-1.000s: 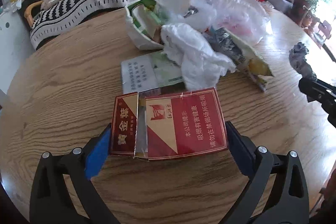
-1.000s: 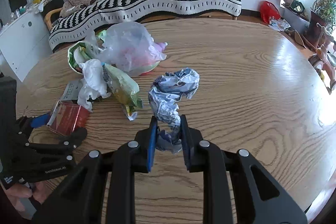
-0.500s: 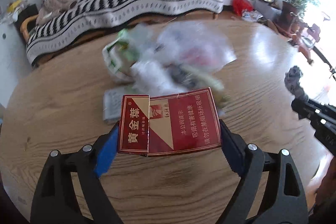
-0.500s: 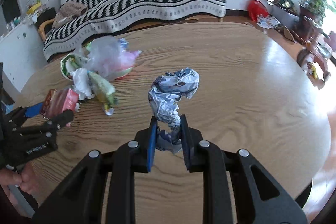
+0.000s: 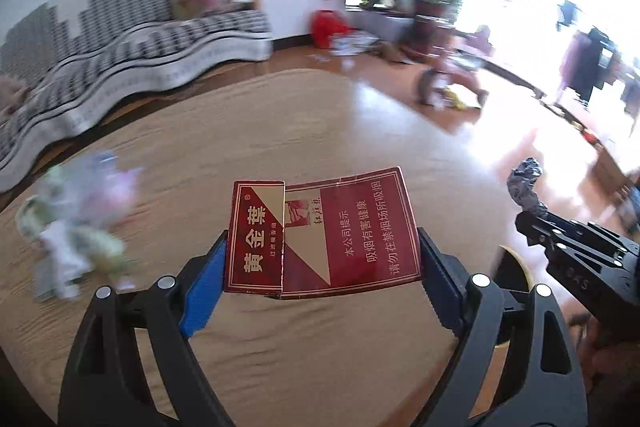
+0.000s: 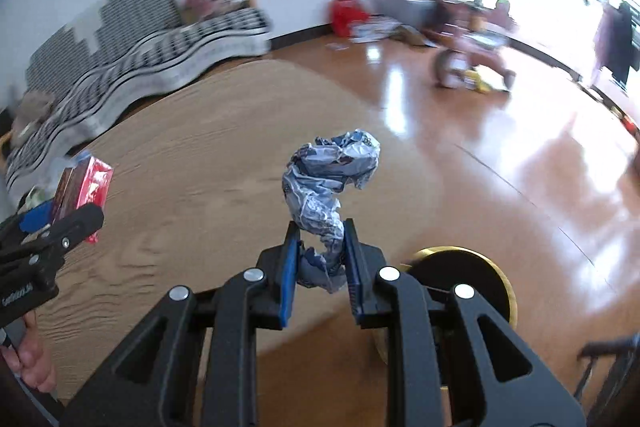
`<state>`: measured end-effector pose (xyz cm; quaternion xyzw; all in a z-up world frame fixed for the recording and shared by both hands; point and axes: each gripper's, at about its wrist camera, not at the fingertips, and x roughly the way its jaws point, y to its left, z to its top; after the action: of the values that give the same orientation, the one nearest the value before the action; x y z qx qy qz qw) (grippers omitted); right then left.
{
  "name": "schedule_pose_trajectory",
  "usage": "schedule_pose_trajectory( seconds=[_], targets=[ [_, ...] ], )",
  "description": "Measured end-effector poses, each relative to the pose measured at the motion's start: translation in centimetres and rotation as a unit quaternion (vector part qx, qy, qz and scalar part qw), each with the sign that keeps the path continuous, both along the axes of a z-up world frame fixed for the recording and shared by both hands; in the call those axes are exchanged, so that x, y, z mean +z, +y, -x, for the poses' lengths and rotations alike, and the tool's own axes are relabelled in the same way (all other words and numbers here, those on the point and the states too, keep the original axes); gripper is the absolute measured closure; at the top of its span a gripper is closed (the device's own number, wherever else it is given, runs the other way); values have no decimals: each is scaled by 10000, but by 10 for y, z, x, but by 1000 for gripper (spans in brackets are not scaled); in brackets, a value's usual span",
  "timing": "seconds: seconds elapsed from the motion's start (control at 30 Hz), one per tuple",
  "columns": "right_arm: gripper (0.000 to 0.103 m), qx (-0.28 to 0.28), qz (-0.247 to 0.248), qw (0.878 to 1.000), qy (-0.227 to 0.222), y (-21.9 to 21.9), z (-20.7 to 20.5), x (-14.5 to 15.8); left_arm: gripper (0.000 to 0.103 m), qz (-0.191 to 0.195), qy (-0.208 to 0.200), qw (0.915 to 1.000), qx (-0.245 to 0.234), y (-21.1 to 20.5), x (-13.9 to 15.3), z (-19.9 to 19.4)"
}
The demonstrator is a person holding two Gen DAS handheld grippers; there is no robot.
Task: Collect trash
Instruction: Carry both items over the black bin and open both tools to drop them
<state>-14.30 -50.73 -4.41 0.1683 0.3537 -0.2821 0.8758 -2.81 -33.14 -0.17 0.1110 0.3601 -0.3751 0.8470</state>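
The left tool [image 5: 320, 263] fills the bottom of its own view, its blue pads clamped on the two side edges of a flattened red cigarette carton [image 5: 324, 233], which is held clear above the wooden surface [image 5: 280, 339]. In the right wrist view the same tool [image 6: 60, 215] shows at the left edge with the carton [image 6: 86, 183] seen edge-on, and a person's fingers [image 6: 34, 359] wrap its handle at the lower left.

The right tool [image 6: 320, 255] rises from the bottom centre of its view, its pads squeezed narrowly on the lower tail of a crumpled blue-and-white wrapper [image 6: 330, 179], which stands up from the grip into the middle of the frame. From the left wrist view that tool [image 5: 532, 219] enters from the right edge with the wrapper [image 5: 524, 183] sticking up from its tip.

Just right of the right tool, beyond the edge of the surface [image 6: 200, 155], sits a round dark opening with a gold rim [image 6: 496, 279]. Farther back in the left wrist view, at centre left, a blurred heap of bags and wrappers [image 5: 80, 219] lies on the surface. Beyond it a black-and-white striped sofa [image 5: 132, 39] runs across the upper left, a red bag [image 5: 326, 27] sits on the floor at top centre, and bright windows glare at the upper right.
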Motion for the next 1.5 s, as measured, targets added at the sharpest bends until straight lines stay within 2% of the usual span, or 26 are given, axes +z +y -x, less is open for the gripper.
schedule_pose_trajectory(
  seconds=[0.1, 0.23, 0.4, 0.5, 0.6, 0.77, 1.17, 1.2, 1.27, 1.3, 1.5],
  targets=[
    [81, -569, -68, 9984, -6, -33, 47, -5, 19, 95, 46, 9984, -555, -39, -4, 28],
    [81, -1019, -337, 9942, 13, -64, 87, -16, 18, 199, 309, 9924, -1170, -80, -17, 58],
    [81, -1403, -910, 9859, -109, -96, 125, -37, 19, 156, 527, 9796, -1932, -118, -39, 96],
    [81, -1549, -1272, 9796, -115, -110, 139, -52, 19, 102, 668, 9735, -2184, -135, -51, 108],
    [81, -1610, -1416, 9767, -93, -119, 145, -59, 18, 2, 762, 9685, -2370, -146, -64, 116],
    [81, -1672, -1548, 9737, -100, -123, 143, -65, 18, -116, 833, 9663, -2433, -156, -79, 117],
    [81, -1793, -1548, 9714, -126, -134, 143, -64, 18, -104, 967, 9604, -2611, -175, -90, 119],
    [78, -1833, -1572, 9703, -144, -134, 145, -63, 18, -89, 978, 9597, -2633, -175, -91, 119],
    [43, -1954, -1648, 9666, -188, -138, 150, -64, 17, -86, 1025, 9589, -2646, -177, -93, 119],
    [38, -2011, -1647, 9653, -232, -139, 153, -63, 17, -93, 1073, 9577, -2670, -180, -94, 120],
    [38, -2097, -1576, 9645, -286, -140, 159, -60, 11, -104, 1047, 9564, -2724, -182, -94, 123]
  ],
)
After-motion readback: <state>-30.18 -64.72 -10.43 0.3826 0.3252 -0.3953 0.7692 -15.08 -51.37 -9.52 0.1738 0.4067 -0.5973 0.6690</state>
